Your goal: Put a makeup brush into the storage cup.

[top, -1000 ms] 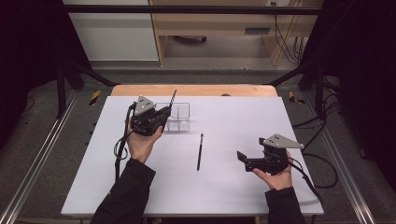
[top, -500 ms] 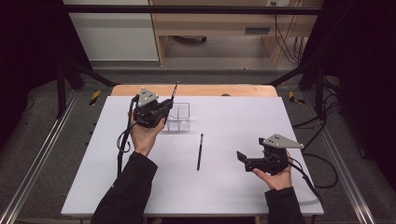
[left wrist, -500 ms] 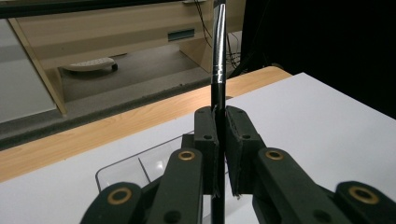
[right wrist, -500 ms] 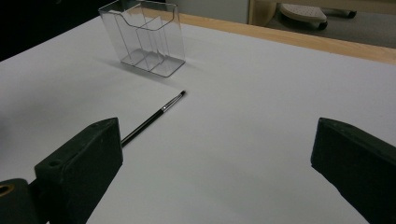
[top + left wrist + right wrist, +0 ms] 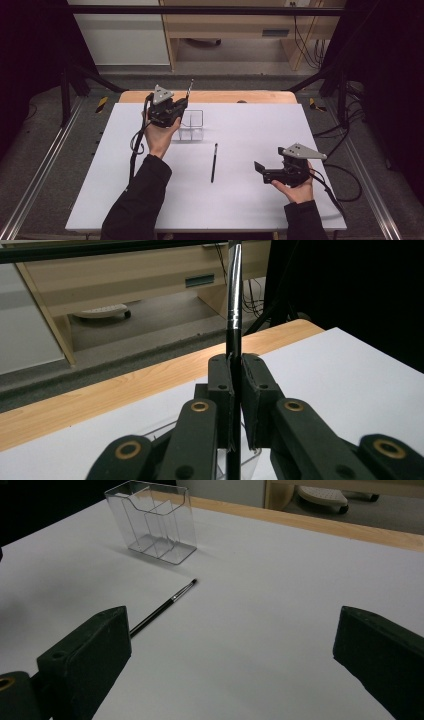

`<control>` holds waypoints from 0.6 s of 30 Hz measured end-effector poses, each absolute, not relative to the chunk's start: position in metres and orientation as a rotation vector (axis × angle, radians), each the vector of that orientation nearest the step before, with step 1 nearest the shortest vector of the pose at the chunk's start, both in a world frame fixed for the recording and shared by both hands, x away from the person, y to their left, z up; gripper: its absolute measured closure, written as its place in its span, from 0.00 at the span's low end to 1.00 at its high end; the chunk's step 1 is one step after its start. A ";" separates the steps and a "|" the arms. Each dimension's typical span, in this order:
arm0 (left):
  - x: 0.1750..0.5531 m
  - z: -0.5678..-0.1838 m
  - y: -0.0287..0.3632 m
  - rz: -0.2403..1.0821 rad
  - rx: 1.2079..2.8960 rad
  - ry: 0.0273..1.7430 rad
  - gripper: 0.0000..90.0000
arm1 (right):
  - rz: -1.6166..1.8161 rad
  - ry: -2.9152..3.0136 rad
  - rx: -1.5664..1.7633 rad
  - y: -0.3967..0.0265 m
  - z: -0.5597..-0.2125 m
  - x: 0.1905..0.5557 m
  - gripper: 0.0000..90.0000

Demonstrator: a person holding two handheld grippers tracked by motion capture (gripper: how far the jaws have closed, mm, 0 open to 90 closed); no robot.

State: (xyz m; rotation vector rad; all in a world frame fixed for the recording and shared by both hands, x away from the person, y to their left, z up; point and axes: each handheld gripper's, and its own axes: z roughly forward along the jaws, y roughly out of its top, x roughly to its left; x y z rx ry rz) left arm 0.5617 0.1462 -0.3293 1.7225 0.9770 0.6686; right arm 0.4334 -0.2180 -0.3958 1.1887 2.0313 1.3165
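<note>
White counter w/ clear organizer at back. Left hand-held gripper clamps a brush upright just above it; right hand-held gripper idle, jaws wide, near 2nd brush. Keep brush vertical, centre over a compartment, lower before release.

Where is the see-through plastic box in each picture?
High view: the clear box stands at the far middle-left of the white table, just right of the left tool.
Left gripper view: a bit of its rim peeks out at the bottom, behind the jaws.
Right gripper view: upper left, standing upright.
Shared landmark: the wooden table edge behind the box.
</note>
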 end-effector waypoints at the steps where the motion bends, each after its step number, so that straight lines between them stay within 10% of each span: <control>1: 0.562 -0.329 0.146 0.669 1.722 0.977 0.92 | 1.317 2.031 1.189 -0.218 -0.396 0.433 0.03; 18: 0.586 -0.333 0.150 0.691 1.711 0.995 0.92 | 1.313 2.026 1.192 -0.219 -0.395 0.433 0.03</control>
